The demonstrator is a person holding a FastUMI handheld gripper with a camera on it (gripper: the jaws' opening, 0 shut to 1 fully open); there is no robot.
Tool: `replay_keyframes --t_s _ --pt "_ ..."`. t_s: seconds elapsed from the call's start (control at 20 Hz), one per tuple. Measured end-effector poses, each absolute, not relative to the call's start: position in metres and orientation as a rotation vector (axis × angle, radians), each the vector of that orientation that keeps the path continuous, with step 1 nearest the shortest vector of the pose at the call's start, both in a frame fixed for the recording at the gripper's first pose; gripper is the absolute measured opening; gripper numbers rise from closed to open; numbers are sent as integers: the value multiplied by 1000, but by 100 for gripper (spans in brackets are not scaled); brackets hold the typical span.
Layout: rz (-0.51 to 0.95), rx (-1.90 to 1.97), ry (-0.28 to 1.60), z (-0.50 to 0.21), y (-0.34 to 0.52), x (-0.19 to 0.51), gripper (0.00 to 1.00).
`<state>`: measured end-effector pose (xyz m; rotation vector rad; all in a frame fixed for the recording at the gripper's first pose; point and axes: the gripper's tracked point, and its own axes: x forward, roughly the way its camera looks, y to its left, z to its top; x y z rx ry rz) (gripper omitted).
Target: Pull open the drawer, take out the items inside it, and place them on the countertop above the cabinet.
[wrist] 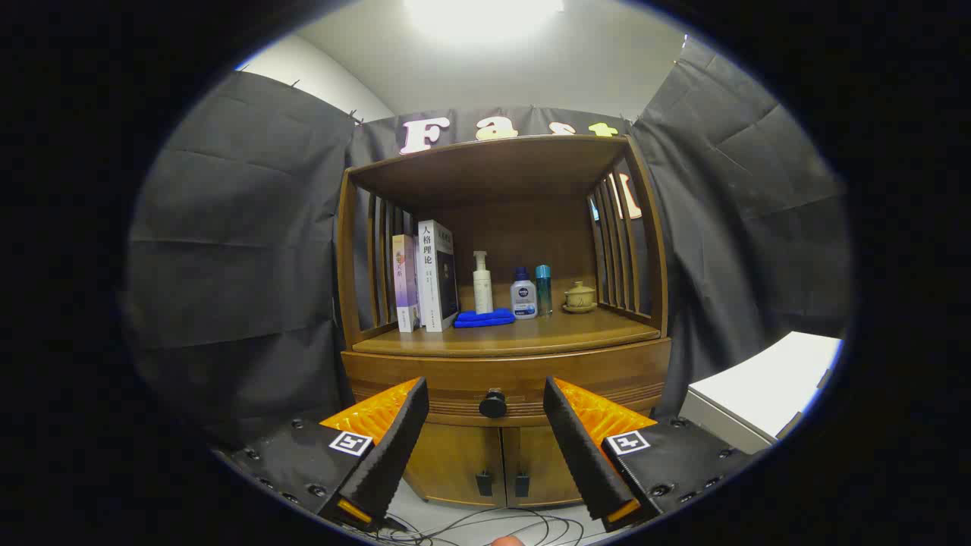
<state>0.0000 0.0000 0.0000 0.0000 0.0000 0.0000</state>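
Two black fingers of the tongs point(485, 394) stand wide apart and hold nothing, with the closed drawer point(507, 377) of a wooden cabinet point(455, 462) beyond them and its round dark knob point(492, 403) sitting in the gap between their tips. On the table point(531, 334) above the drawer, two books point(425, 277) stand at the left edge, beside a folded blue cloth point(484, 318), a white pump bottle point(482, 284), a small white bottle point(523, 294), a teal bottle point(543, 290) and a lidded cup point(579, 296) toward the right edge.
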Motion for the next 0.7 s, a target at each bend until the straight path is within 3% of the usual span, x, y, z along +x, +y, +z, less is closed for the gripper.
replay_keyframes --t_s 0.7 --pt "18 -9 12 -7 4 -3 96"
